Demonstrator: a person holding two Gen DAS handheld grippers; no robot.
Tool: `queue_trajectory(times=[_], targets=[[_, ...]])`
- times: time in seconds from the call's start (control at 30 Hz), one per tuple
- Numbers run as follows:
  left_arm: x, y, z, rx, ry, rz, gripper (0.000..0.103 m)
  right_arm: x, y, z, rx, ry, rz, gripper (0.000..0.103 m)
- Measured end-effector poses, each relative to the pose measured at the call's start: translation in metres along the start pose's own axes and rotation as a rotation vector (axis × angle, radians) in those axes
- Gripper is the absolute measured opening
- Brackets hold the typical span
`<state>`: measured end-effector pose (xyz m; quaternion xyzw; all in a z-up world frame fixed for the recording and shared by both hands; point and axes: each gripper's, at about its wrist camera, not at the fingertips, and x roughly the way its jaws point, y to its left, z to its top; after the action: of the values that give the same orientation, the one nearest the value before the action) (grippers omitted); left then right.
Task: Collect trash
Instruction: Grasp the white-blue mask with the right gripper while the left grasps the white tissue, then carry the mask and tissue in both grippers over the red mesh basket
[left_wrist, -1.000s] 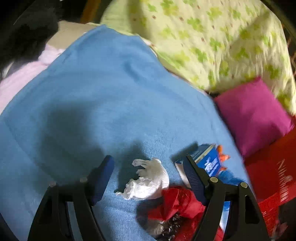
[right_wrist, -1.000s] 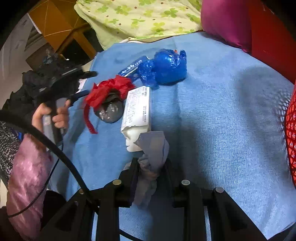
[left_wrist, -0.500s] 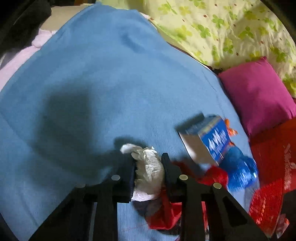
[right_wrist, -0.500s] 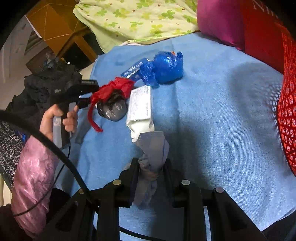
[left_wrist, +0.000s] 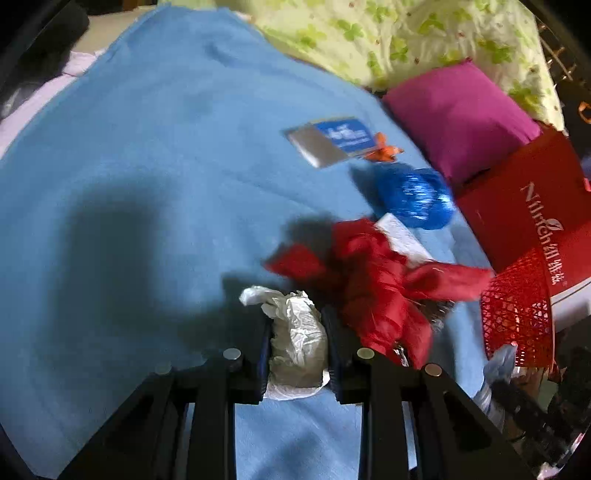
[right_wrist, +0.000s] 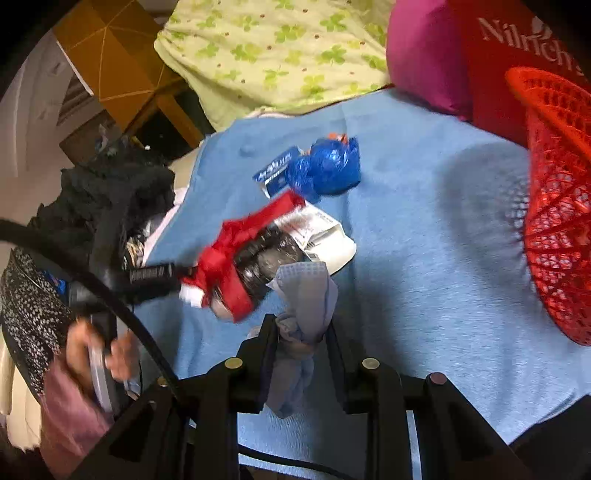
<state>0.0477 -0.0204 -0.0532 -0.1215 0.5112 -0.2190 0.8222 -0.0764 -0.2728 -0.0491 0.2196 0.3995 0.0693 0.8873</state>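
Basket (right_wrist: 554, 206) red mesh, contents unseen; left fingers (left_wrist: 297, 343) clamp white wad (left_wrist: 295, 332), right fingers (right_wrist: 301, 332) clamp grey rag (right_wrist: 306, 295).

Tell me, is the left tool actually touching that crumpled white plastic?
Touching. The left wrist view shows the left tool with both fingers pressed against the crumpled white plastic.

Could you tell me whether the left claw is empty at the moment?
No, the left claw is shut on a crumpled white wad, pinched between its two fingers above the blue blanket.
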Motion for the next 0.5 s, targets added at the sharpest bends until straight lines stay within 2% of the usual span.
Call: queue_trajectory(times=[0.1, 0.3, 0.4, 0.5], targets=[[-0.024, -0.003, -0.016, -0.007, -0.094, 0.006, 0.027, -0.017, 0.001, 0.001, -0.008, -0.028, 0.008, 0.029], [-0.069, 0.012, -0.04, -0.053, -0.217, -0.004, 0.027, -0.044, -0.001, 0.0, -0.016, -0.076, 0.031, 0.029], [-0.097, 0.004, -0.05, -0.019, -0.292, 0.008, 0.027, -0.053, -0.005, -0.001, -0.006, -0.093, 0.045, 0.029], [-0.113, -0.01, -0.053, 0.028, -0.326, 0.022, 0.027, -0.062, -0.008, 0.0, 0.006, -0.114, 0.061, 0.029]])
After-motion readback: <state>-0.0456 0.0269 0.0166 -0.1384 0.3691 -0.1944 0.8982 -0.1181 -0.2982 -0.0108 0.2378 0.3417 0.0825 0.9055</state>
